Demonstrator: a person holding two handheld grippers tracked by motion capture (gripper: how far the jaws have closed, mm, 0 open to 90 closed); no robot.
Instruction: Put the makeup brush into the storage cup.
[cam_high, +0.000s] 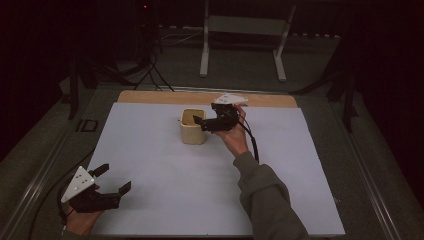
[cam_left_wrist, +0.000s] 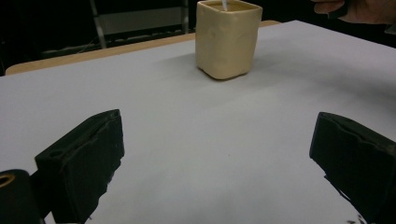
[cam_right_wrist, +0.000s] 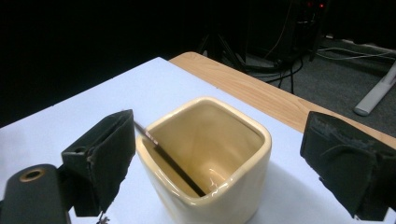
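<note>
Cream square ceramic cup (cam_high: 193, 127) stands upright on the white sheet, near its far edge (glossy glaze, rounded corners). A thin dark stick (cam_right_wrist: 168, 158) leans inside it, tip resting over the rim.

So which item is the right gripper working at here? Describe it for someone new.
On the white sheet covering the table, look toward the far middle, beside the right gripper. There stands a cream square cup, glossy, with a thin dark stick leaning inside it.
</note>
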